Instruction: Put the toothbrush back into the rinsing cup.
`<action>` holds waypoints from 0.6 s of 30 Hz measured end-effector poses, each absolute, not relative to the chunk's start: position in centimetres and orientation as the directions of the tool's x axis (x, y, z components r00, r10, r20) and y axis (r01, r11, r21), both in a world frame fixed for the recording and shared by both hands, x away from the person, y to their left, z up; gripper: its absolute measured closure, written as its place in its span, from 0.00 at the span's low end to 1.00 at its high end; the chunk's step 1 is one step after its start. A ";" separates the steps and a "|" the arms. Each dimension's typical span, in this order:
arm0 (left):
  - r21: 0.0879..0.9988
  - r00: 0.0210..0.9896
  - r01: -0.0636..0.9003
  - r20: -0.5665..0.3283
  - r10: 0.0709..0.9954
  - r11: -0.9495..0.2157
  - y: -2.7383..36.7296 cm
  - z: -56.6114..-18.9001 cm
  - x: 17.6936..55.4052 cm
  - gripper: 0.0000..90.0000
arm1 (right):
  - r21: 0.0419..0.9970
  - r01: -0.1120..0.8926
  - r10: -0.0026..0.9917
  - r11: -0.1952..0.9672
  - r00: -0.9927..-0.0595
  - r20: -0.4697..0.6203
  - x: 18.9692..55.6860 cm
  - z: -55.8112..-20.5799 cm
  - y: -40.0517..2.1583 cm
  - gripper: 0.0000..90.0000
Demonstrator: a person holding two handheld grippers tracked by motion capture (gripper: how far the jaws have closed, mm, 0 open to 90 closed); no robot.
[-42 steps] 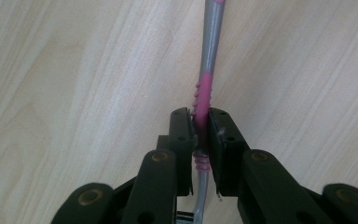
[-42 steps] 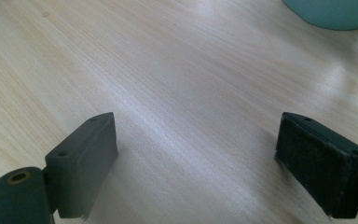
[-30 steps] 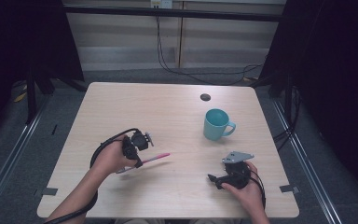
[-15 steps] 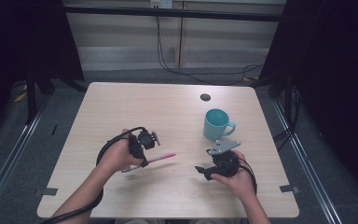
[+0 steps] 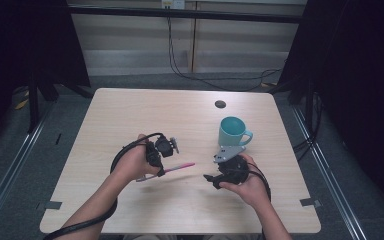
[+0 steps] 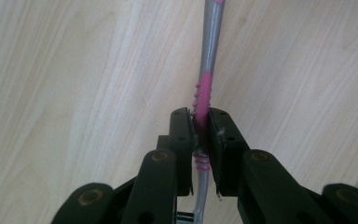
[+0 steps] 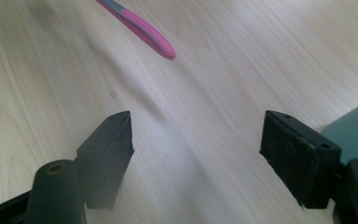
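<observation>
The left tool (image 5: 156, 161) grips a toothbrush (image 5: 172, 168) by the ribbed pink part of its handle (image 6: 202, 100), jaws closed tight on both sides. The right tool (image 5: 214, 179) hangs with its jaws spread wide and nothing between them, aimed left toward the pink handle end (image 7: 156, 40) that pokes in from the far left of its view.

Judging by this, the pick-up is done: the toothbrush is off the surface (image 5: 130, 115), in the gap between the two hands. What seems left is a hand-over to the right tool, or setting it into the teal mug (image 5: 232, 131) just beyond the right hand.

The toothbrush lies nearly level, its long axis running left to right, pink end pointing right and slightly far.
</observation>
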State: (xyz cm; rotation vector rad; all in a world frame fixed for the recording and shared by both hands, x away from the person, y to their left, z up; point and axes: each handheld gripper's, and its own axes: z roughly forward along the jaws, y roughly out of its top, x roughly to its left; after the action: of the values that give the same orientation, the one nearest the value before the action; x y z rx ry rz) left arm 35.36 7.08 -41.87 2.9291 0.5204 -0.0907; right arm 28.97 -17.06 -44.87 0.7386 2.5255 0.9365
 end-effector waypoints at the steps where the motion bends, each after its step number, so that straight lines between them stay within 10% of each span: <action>1: 0.153 0.940 0.339 -0.088 0.329 -0.928 6.7 -41.6 35.3 0.90 | 0.676 0.340 0.571 0.654 -0.808 -0.145 29.0 -44.7 -16.9 0.28; 18: 0.167 0.949 0.313 -0.082 0.303 -0.935 4.6 -40.1 35.8 0.90 | 0.610 0.260 0.478 0.749 -0.849 -0.225 30.3 -43.0 -15.4 0.35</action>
State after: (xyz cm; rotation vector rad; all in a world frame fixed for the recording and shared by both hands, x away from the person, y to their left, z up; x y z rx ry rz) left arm 35.81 4.61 -40.15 2.9244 0.4660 -0.0813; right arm 30.29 -15.41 -43.04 0.5668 2.5792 0.8211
